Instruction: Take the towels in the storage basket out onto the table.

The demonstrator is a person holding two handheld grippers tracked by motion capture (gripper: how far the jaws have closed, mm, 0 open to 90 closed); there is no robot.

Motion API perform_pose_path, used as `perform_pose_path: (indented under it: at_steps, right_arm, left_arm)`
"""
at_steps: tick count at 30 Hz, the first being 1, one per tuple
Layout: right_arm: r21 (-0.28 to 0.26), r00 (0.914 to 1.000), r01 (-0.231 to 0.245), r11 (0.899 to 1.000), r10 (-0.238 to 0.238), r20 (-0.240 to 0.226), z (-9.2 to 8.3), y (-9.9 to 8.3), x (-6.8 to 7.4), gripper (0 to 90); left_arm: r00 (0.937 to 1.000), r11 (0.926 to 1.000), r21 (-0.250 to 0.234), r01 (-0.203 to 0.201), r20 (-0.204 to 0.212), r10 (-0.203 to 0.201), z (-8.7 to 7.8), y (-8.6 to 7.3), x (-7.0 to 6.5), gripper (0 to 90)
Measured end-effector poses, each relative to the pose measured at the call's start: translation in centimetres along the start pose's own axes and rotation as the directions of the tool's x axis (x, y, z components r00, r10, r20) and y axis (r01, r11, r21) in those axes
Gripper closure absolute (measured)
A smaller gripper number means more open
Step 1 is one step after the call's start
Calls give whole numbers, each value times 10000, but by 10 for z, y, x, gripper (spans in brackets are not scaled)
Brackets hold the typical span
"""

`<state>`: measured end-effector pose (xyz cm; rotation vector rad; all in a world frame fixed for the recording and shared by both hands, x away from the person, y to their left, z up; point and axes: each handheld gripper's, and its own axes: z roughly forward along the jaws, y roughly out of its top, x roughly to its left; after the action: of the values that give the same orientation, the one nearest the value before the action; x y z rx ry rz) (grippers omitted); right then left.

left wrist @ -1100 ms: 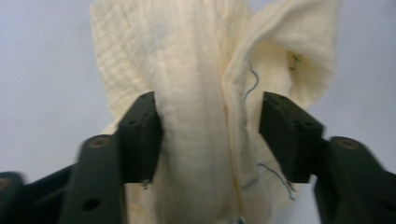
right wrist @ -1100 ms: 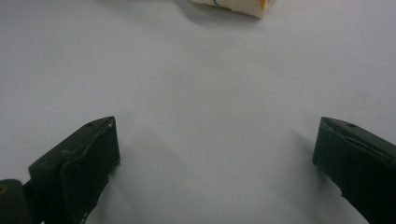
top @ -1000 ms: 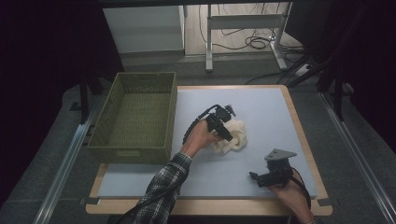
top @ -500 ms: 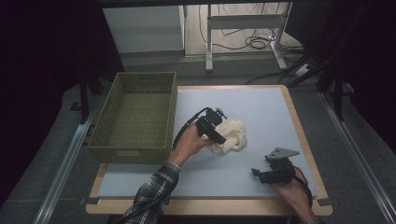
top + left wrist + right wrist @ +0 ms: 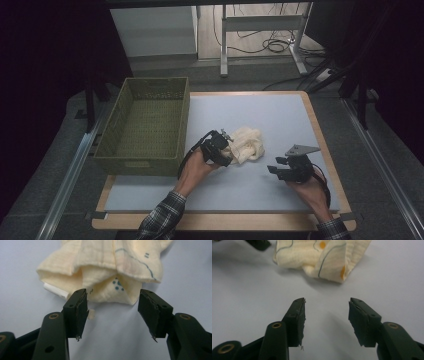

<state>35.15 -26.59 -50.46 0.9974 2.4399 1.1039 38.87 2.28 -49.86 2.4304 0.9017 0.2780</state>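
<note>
Left gripper [image 5: 226, 148] had slid back toward the near edge of the crumpled cream cloth [image 5: 246, 144], which lay mid-tabletop [image 5: 280, 112] just right of the green basket [image 5: 142, 125]. Its jaws had just been closing but stood apart, cloth corner between the tips, not pinched. Right gripper [image 5: 274, 166] sat near the cloth, jaws also just narrowing on nothing. Judged: grasp about to start; basket empty.

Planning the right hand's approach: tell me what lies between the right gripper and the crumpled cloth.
Nothing: in the right gripper view, only bare pale mat separates the right gripper from the cloth.
</note>
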Motion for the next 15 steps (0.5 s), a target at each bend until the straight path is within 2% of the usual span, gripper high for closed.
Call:
perform_pose_path:
  at_steps: [3, 4, 6, 9, 11, 13, 15]
  right_arm:
    - [-45, 9998, -42, 10000, 42, -173, 5, 10, -3, 514]
    - [-88, 9998, -18, 10000, 16, -189, 9, 19, -4, 513]
    - [-94, 9998, -2, 10000, 0, -176, 11, 22, -5, 507]
    - [-126, 9999, 64, 9999, -66, -104, 20, 39, -8, 487]
    - [-24, 9998, 156, 9999, -156, -102, 31, 55, -10, 472]
    - [20, 9998, 181, 9998, -181, -85, 34, 59, -10, 472]
    - [149, 9995, 314, 9994, -315, 73, 43, 70, -10, 477]
  left_arm:
    - [9999, 9997, -231, 102, -108, -104, 5, -5, 0, 404]
    - [9997, 9989, -438, 177, -187, -185, 7, -8, 0, 397]
    - [9994, 9980, -564, 296, -150, -305, 9, -9, 1, 393]
    - [9988, 9957, -823, 427, -185, -444, 13, -12, 2, 391]
    - [9988, 9942, -969, 470, -95, -481, 16, -12, 2, 424]
    - [9988, 9938, -1009, 475, -88, -487, 18, -12, 2, 436]
    - [9986, 9923, -1118, 527, 118, -517, 19, -13, 3, 501]
